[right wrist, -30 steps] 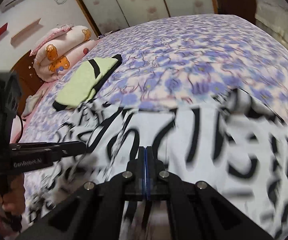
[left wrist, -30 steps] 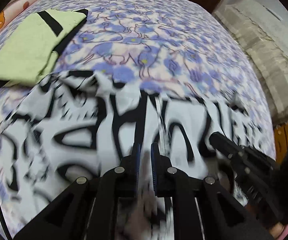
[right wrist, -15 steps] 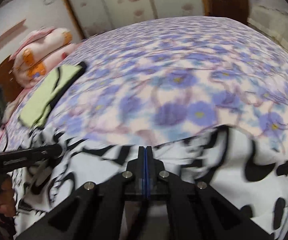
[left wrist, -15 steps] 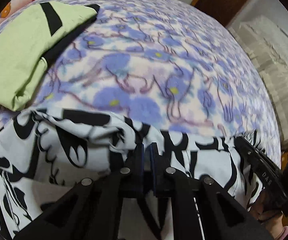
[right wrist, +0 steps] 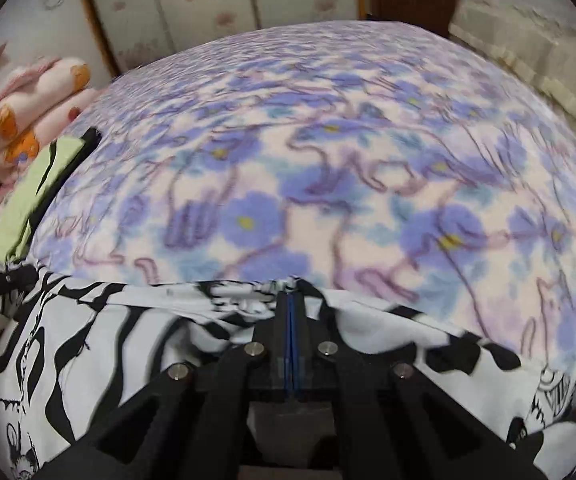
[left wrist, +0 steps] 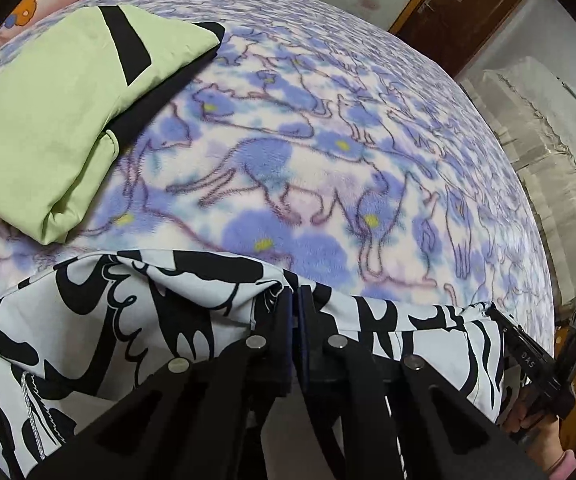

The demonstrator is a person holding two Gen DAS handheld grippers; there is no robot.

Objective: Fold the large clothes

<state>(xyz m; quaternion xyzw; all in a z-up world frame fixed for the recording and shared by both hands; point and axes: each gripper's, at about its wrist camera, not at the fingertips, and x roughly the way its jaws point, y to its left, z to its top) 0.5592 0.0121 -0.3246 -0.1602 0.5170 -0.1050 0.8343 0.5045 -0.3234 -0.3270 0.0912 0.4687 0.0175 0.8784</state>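
A bed (left wrist: 328, 184) with a purple floral fleece cover fills both views. Along its near edge lies the black-and-white patterned garment (left wrist: 136, 320), its far hem bunched. A folded green garment (left wrist: 48, 120) sits farther back, well apart. The left tongs (left wrist: 295, 300) pinch the patterned hem, pressed nearly together; the right tongs (right wrist: 291, 300) are pressed together on the same hem.
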